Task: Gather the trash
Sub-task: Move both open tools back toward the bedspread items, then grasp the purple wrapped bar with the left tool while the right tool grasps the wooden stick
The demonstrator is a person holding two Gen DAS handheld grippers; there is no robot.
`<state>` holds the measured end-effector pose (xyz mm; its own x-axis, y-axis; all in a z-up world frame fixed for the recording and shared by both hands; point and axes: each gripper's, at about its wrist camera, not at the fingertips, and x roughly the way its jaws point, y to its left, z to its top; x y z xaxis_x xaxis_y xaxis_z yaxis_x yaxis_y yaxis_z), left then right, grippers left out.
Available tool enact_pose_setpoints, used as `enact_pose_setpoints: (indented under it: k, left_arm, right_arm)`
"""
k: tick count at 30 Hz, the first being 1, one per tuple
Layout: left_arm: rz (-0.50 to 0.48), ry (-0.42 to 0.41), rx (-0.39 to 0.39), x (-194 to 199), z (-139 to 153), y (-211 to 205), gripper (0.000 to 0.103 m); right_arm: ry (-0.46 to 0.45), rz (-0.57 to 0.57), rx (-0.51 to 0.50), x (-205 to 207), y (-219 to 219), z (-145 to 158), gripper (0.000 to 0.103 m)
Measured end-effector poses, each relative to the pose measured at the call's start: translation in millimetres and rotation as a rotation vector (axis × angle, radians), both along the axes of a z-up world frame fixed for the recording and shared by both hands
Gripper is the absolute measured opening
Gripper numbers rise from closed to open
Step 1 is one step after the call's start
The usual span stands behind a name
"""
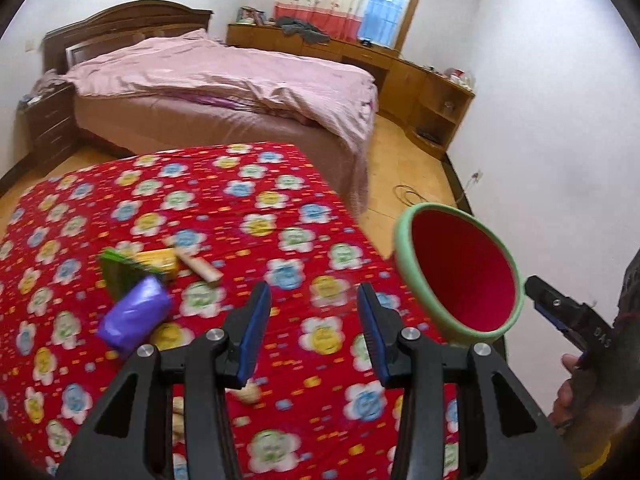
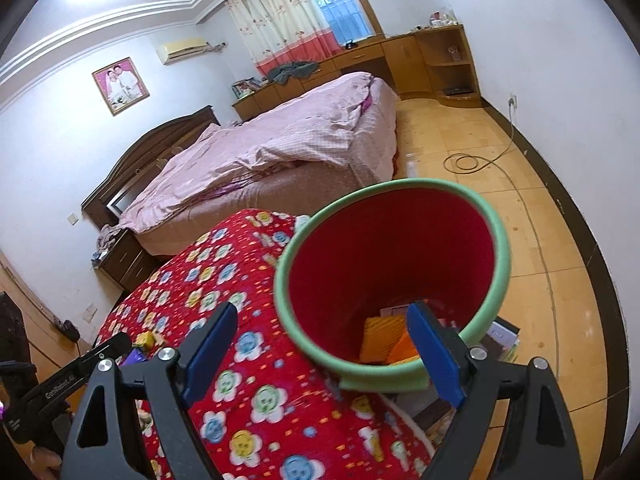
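Trash (image 1: 156,280) (purple bag, wrappers, stick) clustered at left on red cloth (image 1: 280,200). Left gripper (image 1: 312,320) above cloth, jaws wide, empty, likely ready to pick. Bin (image 2: 392,272) at table edge, likely for easy drop-in. Right gripper (image 2: 320,352) jaws wide, one finger inside rim.

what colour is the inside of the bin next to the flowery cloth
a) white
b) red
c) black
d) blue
b: the bin has a red inner wall under a green rim, seen in both wrist views, with yellow and orange scraps lying at its bottom.
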<state>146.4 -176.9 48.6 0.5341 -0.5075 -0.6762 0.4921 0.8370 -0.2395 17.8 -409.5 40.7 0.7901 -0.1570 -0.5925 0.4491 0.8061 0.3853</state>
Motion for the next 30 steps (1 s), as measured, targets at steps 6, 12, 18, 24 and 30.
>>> enact_pose_setpoints:
  k: [6,12,18,24,30]
  left_arm:
    - [0.082,-0.001,0.041,14,-6,43,0.045]
    - [0.141,0.015,0.091,31,-19,74,0.045]
    - [0.161,0.037,0.15,48,-38,87,0.045]
    - [0.144,0.072,0.192,63,-57,86,0.045]
    - [0.115,0.12,0.183,70,-74,83,0.045]
  right_arm:
    - [0.003,0.036,-0.01,8,24,2,0.088]
    - [0.023,0.07,-0.011,20,40,-3,0.088]
    - [0.045,0.096,-0.007,33,52,-10,0.088]
    - [0.073,0.124,-0.006,43,60,-18,0.088]
    - [0.096,0.147,-0.012,52,68,-20,0.088]
